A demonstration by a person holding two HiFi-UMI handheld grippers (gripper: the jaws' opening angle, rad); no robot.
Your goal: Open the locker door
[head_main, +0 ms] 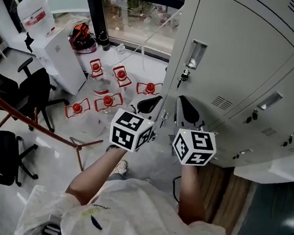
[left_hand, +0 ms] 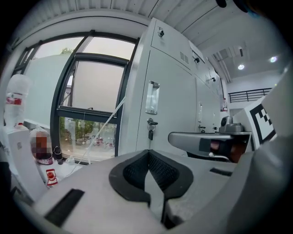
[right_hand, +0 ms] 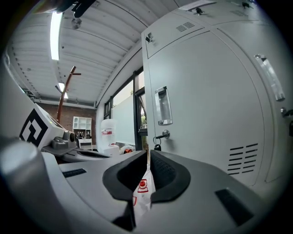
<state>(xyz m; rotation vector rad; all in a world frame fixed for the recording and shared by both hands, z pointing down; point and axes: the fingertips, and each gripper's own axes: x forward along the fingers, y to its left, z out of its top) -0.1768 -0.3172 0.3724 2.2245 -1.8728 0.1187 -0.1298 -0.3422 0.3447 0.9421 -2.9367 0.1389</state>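
The left tongs (left_hand: 149, 155) and the right tongs (right_hand: 147, 157) are each closed, tips meeting, with nothing gripped. They are held side by side, near the grey locker door (head_main: 229, 65). The door is shut, and a key (head_main: 183, 77) hangs in its lock below the recessed handle (head_main: 196, 54).

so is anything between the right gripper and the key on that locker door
Nothing visible. The right hand-held gripper, jaws shut, points towards the door, with only open air before the key and the handle above it. The left hand-held gripper sits off to its side, out of that path.
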